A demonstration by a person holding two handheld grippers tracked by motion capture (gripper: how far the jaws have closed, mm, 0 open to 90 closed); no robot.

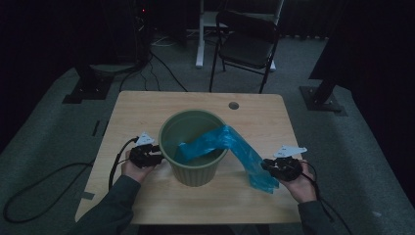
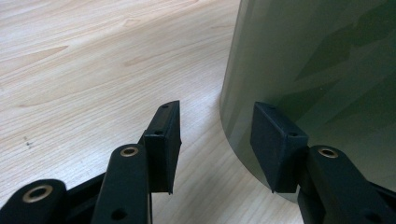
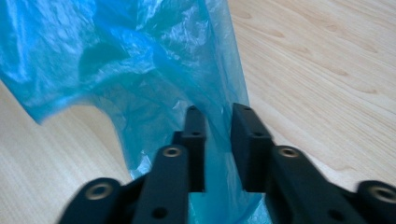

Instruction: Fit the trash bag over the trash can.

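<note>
A green plastic bin (image 1: 193, 169) stands in the middle of the wooden table (image 1: 142, 110). A blue plastic bag (image 1: 235, 144) hangs from inside the bin over its right rim, down to the table. My right gripper (image 1: 268, 166) is at the bag's lower end. In the right gripper view the jaws (image 3: 218, 140) stand close together with the bag (image 3: 140, 60) bunched between them. My left gripper (image 1: 155, 157) is at the bin's left side. It is open (image 2: 215, 140), and its right jaw is against the bin wall (image 2: 327, 70).
A round cable hole (image 1: 233, 105) sits near the table's far edge. A black folding chair (image 1: 247, 44) and stand legs are on the floor beyond the table. Cables trail off the table's left side (image 1: 58, 171). Bare tabletop (image 3: 327, 70) lies right of the bag.
</note>
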